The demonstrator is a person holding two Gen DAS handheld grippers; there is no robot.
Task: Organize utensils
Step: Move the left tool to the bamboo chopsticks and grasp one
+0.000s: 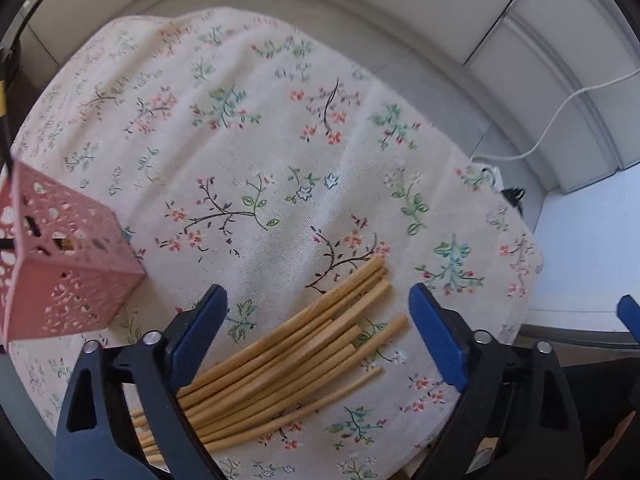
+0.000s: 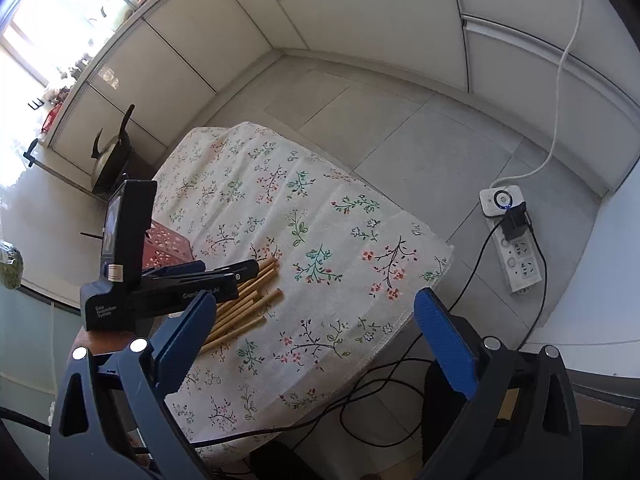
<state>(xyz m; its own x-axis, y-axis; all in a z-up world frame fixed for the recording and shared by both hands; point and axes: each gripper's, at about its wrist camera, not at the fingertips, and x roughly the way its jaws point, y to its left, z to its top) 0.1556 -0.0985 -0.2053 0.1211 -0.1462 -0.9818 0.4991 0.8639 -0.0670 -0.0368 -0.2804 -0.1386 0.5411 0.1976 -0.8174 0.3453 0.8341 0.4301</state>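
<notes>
A pink perforated square utensil holder stands on a table draped in a cream floral tablecloth. Dark shapes show through its cut-outs; what it contains cannot be determined. In the right wrist view the same holder sits behind the left tool.

A loose bundle of light wooden chopsticks lies flat on the cloth, just right of the holder and apart from it. The sticks run roughly parallel, long axis diagonal in the left wrist view, one set of ends toward the upper right, the other passing under the left finger toward the lower left.

The left gripper hangs over the bundle with its blue-padded jaws spread wide, gripping nothing; the sticks lie between and below the pads.

The right gripper stands wide apart and empty, above the cloth's near edge, with the chopsticks off to its left.
</notes>
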